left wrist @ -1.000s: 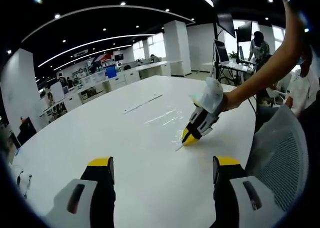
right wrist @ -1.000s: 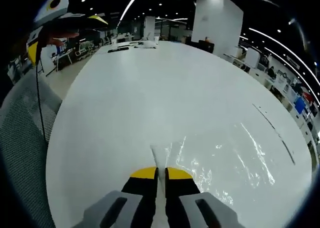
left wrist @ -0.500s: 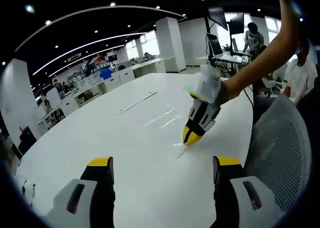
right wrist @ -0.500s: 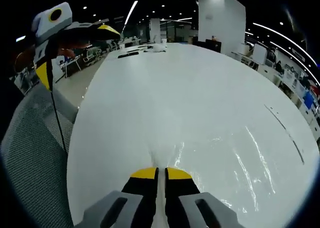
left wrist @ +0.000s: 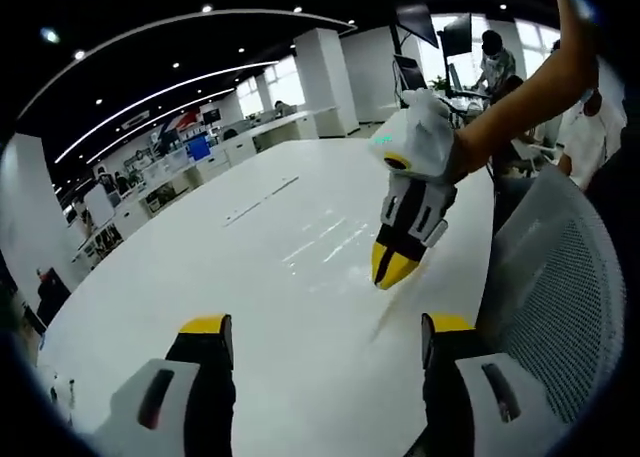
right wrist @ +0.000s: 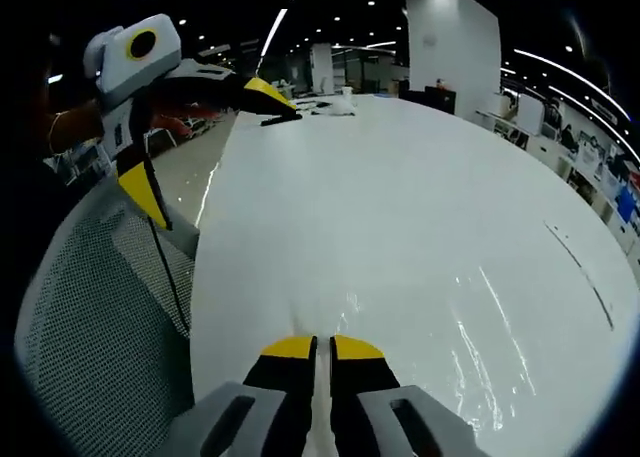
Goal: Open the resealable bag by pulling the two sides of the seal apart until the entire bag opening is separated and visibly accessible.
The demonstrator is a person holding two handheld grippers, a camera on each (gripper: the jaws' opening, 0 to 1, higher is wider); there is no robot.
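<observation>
The right hand-held gripper (right wrist: 322, 349) pinches the clear bag (right wrist: 470, 347) edge off the tabletop (right wrist: 400, 197) — the first grasp, I'd say — so next the left hand-held gripper (left wrist: 322, 329), jaws spread and empty, needs the opposite lip.

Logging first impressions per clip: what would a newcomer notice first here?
The right gripper, yellow-tipped jaws closed, pinching the edge of a clear resealable bag glinting on the white table. Nearer, the left gripper waits with jaws wide apart; a grey mesh chair stands beside it.

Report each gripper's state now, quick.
Left gripper: open, holding nothing, above the white table.
Right gripper: shut on the edge of the clear resealable bag, lifted off the table.
</observation>
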